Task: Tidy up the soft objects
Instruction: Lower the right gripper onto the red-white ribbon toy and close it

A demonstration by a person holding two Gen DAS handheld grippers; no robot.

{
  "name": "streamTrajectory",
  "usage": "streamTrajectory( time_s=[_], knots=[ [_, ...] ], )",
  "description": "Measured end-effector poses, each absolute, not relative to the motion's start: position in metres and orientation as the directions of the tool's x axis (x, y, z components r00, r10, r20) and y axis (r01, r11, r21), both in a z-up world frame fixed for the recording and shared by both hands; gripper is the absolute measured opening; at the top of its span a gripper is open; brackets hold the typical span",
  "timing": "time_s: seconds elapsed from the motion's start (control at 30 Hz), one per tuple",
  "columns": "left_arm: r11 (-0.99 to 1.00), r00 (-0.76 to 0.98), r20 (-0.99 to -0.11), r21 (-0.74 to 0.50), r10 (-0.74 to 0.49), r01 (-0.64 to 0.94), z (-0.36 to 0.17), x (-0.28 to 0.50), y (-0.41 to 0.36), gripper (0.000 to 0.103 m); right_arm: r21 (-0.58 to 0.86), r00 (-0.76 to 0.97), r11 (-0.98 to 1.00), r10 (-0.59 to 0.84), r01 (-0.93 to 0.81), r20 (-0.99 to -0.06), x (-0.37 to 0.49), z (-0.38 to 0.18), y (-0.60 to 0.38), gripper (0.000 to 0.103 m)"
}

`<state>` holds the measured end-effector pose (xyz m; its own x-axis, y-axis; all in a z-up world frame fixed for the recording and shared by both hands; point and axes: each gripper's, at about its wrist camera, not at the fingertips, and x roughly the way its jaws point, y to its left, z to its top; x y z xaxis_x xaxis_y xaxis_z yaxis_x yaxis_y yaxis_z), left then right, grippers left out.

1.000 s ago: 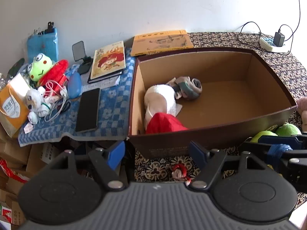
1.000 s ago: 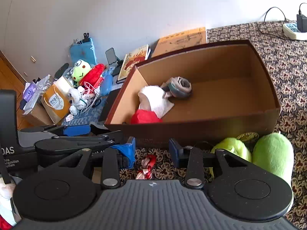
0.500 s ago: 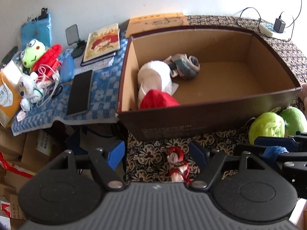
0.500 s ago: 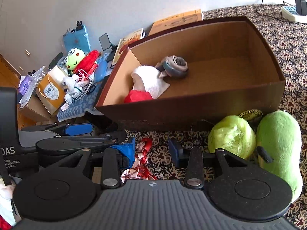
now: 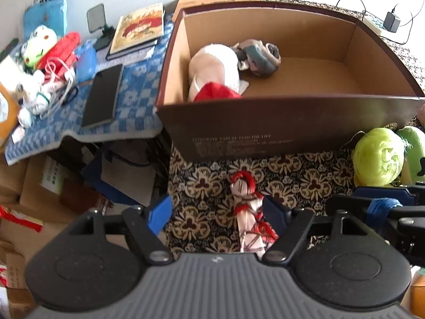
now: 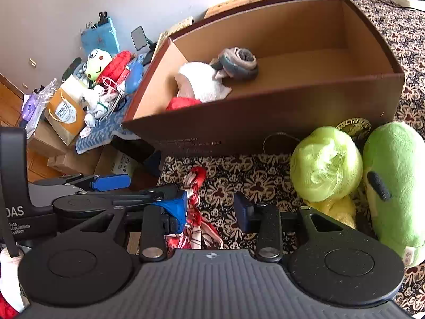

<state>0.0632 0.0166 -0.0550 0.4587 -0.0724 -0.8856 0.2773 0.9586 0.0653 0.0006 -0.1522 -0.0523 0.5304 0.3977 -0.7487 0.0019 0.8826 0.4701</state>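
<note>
Both tongs dropped and pitched down since a second ago; box [image 5: 265, 122] slid up in view. Left tongs [image 5: 216, 210] were spread wide, nothing pinched, straddling the red-and-white cloth bundle [image 5: 249, 212] on the patterned worktop [image 5: 202, 186]. Right tongs [image 6: 209, 208] hung part-open beside it, probably not touching. Progress: white plush [image 5: 215, 66], grey roll [image 5: 260, 58] and a red item already boxed. Left out: bundle, green yarn ball [image 6: 325, 164], green plush [image 6: 395, 175].
</note>
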Motion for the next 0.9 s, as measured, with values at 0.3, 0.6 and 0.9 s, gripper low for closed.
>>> streamTrajectory(
  time_s=[0.3,0.6,0.9],
  knots=[
    [0.928,0.377,-0.883,-0.149,-0.280,0.341,-0.071,0.039,0.047,0.079,0.484,0.473,0.875,0.423,0.007,-0.773,-0.001,-0.068,-0.149,0.022],
    [0.904,0.351,-0.871,-0.207,-0.345,0.374,-0.091,0.025,0.044,0.080,0.543,0.408,0.840,0.492,0.009,-0.769,0.006,-0.084,-0.139,0.022],
    [0.900,0.381,-0.838,-0.262,-0.391,0.347,-0.101,0.026,0.052,0.061,0.541,0.372,0.840,0.517,-0.045,-0.771,0.019,-0.096,-0.118,0.022]
  ],
)
